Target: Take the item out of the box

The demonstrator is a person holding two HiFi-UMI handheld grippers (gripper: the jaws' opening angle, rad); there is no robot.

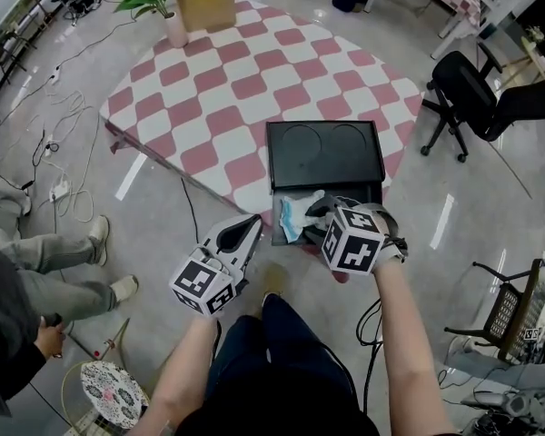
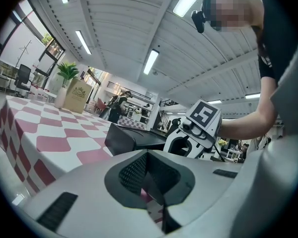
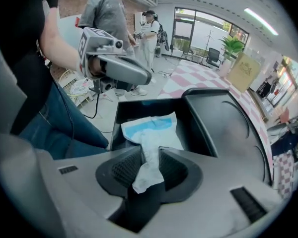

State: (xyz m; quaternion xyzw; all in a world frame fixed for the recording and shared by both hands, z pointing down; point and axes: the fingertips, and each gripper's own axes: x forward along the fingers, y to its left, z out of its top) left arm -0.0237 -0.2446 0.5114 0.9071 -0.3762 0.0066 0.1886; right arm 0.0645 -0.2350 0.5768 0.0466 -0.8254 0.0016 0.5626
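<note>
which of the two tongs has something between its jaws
The right tongs: the white-and-blue packet from the black box sits between its jaws. The left tongs have their jaws together, with nothing in them.

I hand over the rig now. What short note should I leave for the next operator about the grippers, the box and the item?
Left gripper: jaws together, empty, held to the left of the black box.
Right gripper: points down into the box's open compartment, jaws apart, with the end of the white and blue packet between them, apparently not clamped.
Box: at the near edge of the checked table, with the packet lying inside.
Done: right gripper set over the packet.
Left: close the jaws on the packet and lift it out.
</note>
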